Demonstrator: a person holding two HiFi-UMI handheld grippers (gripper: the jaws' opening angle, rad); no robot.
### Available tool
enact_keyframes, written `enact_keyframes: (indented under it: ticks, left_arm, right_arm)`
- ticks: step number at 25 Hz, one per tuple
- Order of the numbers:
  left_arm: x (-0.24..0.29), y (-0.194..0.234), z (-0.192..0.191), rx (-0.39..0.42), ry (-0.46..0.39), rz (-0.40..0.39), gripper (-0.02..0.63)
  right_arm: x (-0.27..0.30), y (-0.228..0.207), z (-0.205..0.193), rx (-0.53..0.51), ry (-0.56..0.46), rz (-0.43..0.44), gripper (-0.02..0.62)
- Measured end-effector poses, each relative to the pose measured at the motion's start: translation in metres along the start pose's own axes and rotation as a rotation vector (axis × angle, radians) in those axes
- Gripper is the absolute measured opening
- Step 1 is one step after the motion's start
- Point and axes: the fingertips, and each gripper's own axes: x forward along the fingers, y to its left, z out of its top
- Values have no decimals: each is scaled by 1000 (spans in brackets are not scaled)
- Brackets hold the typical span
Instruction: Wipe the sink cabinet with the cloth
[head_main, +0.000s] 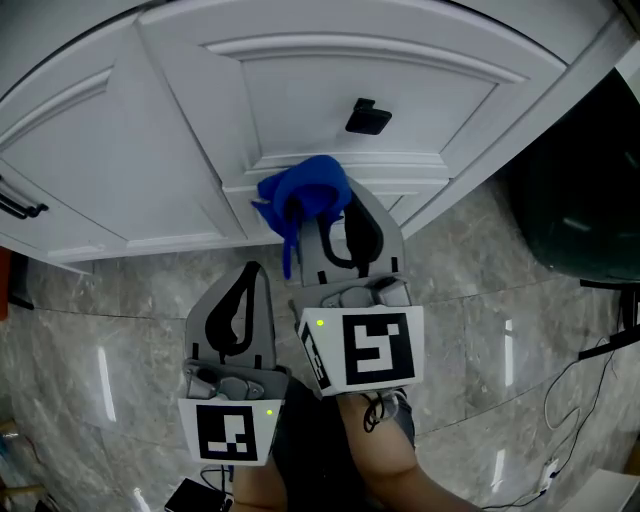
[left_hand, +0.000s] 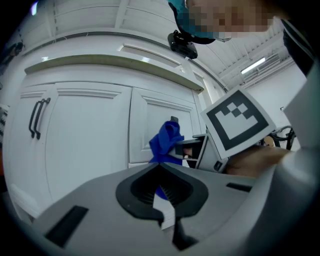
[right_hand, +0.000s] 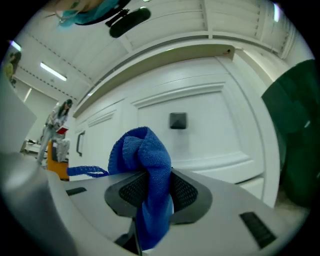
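Holding the bunched blue microfibre cloth (head_main: 305, 190) pinched between the closed jaws of my right gripper (head_main: 338, 215), just below and left of the black square knob (head_main: 366, 117) on the white panelled sink cabinet door (head_main: 420, 80). The wad bulges above the jaw pads, and a tail hangs down between them. It sits close to the door's lower rail beneath the knob; I cannot tell whether it touches the panel. My left gripper (head_main: 250, 272) hangs lower and further left of the knob, over the grey marble floor (head_main: 110, 350), jaws closed together with nothing in them.
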Motion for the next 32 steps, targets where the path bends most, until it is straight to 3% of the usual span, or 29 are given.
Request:
enact_keyframes:
  ticks: [3,11,24,32]
  left_arm:
    - [-4,12,-2,-3,15,44,0]
    - [-11,39,-5,24,23,103,0]
    - [-4,45,-16,-3,42,95,0]
    - [-3,41,-15,-1,40,95,0]
  right_arm:
    - [9,37,-12,17,36,102,117]
    - [23,69,-45,60,127,183,117]
    - [33,70,-54,-37,132,162,117]
    - [32,69,-56,-37,141,187,117]
